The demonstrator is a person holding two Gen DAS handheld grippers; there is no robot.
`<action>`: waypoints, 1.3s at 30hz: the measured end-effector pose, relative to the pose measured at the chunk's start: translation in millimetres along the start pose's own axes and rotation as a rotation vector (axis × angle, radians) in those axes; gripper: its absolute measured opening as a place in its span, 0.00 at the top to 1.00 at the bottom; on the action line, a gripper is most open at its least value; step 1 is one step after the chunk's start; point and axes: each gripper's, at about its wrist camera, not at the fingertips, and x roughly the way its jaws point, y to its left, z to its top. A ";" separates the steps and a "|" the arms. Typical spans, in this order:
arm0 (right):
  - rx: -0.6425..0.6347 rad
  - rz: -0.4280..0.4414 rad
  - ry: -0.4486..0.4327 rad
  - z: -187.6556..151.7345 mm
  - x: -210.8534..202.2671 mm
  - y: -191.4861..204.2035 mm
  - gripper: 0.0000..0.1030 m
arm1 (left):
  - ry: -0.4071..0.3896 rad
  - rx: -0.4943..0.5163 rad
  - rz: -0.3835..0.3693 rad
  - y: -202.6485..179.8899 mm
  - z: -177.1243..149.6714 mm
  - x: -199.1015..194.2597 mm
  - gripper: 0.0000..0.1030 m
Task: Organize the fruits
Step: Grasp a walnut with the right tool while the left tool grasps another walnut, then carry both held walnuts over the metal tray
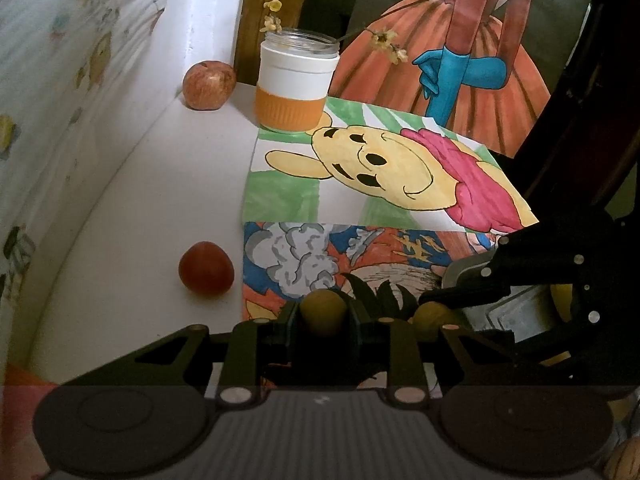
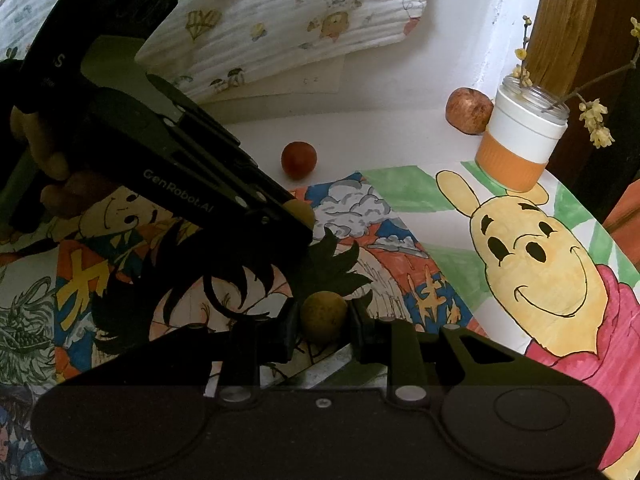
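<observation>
My left gripper (image 1: 323, 314) is shut on a small yellow-brown fruit (image 1: 323, 311) over the coloured drawings. My right gripper (image 2: 324, 318) is shut on a second yellow-brown fruit (image 2: 323, 316); it shows in the left wrist view (image 1: 430, 314) just right of the first, with the right gripper (image 1: 444, 300) around it. The left gripper (image 2: 298, 216) and its fruit (image 2: 303, 212) show in the right wrist view. A small red fruit (image 1: 206, 267) (image 2: 299, 159) lies on the white surface to the left. A red apple (image 1: 209, 85) (image 2: 469, 110) sits in the far corner.
A white and orange jar (image 1: 295, 82) (image 2: 522, 134) with flowering twigs stands beside the apple. Coloured drawings (image 1: 384, 176) (image 2: 532, 256) cover the surface. A patterned cloth (image 1: 60, 92) (image 2: 280, 20) lines the left side. A dark post (image 1: 580, 112) stands at the right.
</observation>
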 end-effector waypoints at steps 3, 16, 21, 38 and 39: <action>-0.001 0.000 0.000 -0.1 0.0 0.5 0.72 | -0.002 -0.001 -0.002 -0.2 -0.4 -0.1 0.72; 0.029 -0.002 -0.020 -3.0 -8.3 6.4 0.73 | -0.012 0.001 -0.006 -8.5 -5.9 -7.4 0.72; 0.039 -0.009 -0.042 -4.8 -24.8 17.0 0.73 | -0.032 -0.012 -0.014 -16.5 -10.7 -19.8 0.72; 0.097 -0.107 -0.125 -40.7 -126.5 60.7 0.73 | -0.121 0.034 -0.072 -78.2 -42.1 -87.7 0.72; 0.105 -0.114 -0.126 -45.3 -131.5 62.6 0.73 | -0.125 0.041 -0.077 -83.3 -45.0 -91.0 0.72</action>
